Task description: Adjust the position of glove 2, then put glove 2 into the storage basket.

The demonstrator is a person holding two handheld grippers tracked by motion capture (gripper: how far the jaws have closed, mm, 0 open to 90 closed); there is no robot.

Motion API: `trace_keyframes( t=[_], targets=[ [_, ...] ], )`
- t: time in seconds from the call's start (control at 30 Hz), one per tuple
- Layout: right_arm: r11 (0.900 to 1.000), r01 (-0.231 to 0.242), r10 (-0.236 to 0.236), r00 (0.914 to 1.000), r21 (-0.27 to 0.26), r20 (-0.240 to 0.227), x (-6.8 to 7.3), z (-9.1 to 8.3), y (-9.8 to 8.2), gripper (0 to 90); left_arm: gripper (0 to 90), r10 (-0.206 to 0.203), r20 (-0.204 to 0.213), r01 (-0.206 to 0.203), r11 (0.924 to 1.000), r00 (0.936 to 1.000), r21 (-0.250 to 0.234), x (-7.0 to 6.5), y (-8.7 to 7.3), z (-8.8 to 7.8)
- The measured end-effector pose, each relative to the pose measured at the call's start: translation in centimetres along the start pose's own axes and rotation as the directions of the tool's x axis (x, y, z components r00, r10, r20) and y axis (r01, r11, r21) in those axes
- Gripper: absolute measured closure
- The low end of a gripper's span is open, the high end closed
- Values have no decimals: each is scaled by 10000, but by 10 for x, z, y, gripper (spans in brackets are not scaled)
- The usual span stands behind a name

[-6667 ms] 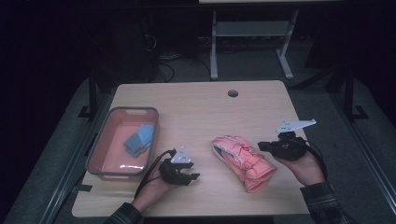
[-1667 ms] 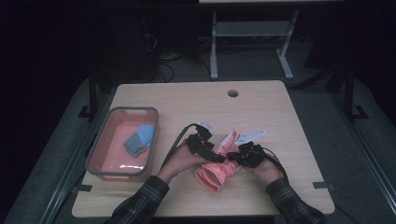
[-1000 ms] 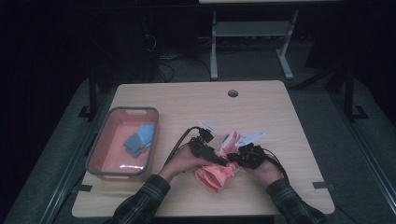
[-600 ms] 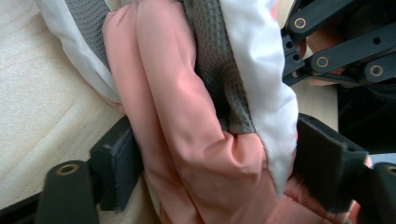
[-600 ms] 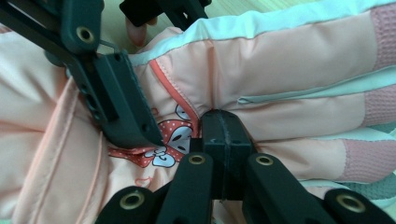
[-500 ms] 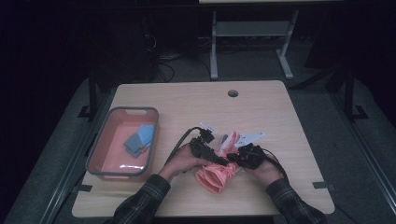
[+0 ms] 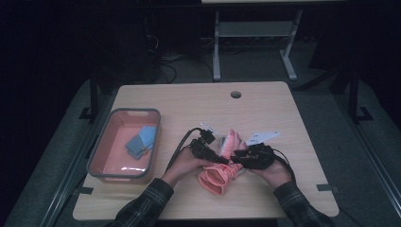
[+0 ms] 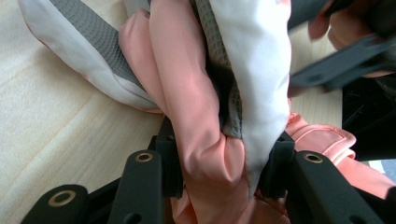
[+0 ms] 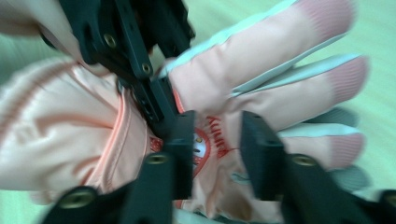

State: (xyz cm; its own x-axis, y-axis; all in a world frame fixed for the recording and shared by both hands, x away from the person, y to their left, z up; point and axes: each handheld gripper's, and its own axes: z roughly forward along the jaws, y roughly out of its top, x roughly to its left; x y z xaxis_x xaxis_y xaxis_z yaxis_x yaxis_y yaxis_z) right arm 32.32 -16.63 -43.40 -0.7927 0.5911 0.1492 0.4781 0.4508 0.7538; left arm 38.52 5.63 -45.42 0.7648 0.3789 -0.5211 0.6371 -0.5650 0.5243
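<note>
Now, near the tabletop's (image 7: 283, 123) front edge, both grippers meet on a pink glove (image 7: 218, 176). The left gripper (image 8: 224, 163) is clamped on its bunched fabric; the right gripper (image 9: 217, 140) stands narrow over its logo, grip uncertain. Compared with half a second earlier, little has moved. Farther left sits a grey bin (image 7: 101, 166) holding blue cloth (image 7: 140, 142).

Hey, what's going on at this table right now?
A person works a pink glove at the front of the table with two handheld grippers. The left gripper is clamped on a bunched fold of it; the right gripper sits over the glove's back, its jaws around the logo patch. A pink tray holding a blue cloth sits off to the left.
</note>
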Motion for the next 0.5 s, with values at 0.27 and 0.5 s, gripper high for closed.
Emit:
trace_keyframes(
  t=[0.27, 0.5],
  targets=[
    [9958, -726, 802, 9858, -563, 1478, -16, -33, -24, 301, 604, -49, 612, 58, 9999, 9981, -153, 2, 1, -6],
    [9920, -1211, 1258, 9678, -345, 2179, -33, -31, -45, 241, 607, 141, 631, -113, 9989, 9979, -452, -5, 2, -18]
  ],
)
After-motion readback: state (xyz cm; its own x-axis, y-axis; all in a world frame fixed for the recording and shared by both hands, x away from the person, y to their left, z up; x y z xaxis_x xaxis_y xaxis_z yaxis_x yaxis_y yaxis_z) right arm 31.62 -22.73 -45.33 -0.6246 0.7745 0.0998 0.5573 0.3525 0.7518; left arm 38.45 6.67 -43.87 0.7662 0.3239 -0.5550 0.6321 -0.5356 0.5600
